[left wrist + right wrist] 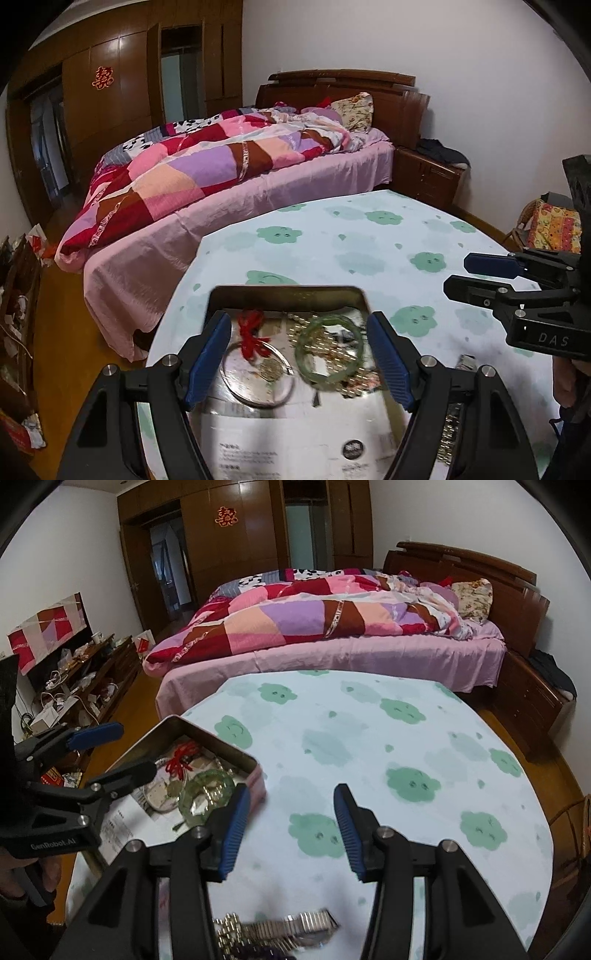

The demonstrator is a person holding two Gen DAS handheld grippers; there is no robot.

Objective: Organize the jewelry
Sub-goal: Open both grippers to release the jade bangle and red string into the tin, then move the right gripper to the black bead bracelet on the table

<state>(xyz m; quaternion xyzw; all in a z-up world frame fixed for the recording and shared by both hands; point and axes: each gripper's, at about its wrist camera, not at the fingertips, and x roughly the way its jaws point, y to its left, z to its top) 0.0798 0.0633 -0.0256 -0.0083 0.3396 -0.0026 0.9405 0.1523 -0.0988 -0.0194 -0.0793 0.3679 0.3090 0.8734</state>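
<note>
Open rectangular metal tin (218,295) sits on desk with cloud-print cloth (332,236), holding green jade bangle (328,347), red knotted cord (251,332) and thin silver bangle (258,380). Left gripper (299,354) hangs above the tin, jaws wide, empty. Right gripper (290,830), right of the tin, half-spread, empty; silver metal watch band (295,923) lies below it on the cloth.

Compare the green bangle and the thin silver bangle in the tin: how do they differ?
The green bangle is thick and translucent; the silver bangle is a thin metal ring. The green bangle lies over a heap of gold chain, on the side nearer the right gripper; the silver bangle lies on printed paper with a red tassel and a coin-like charm across it. Both lie flat inside the open tin, ungripped.
</note>
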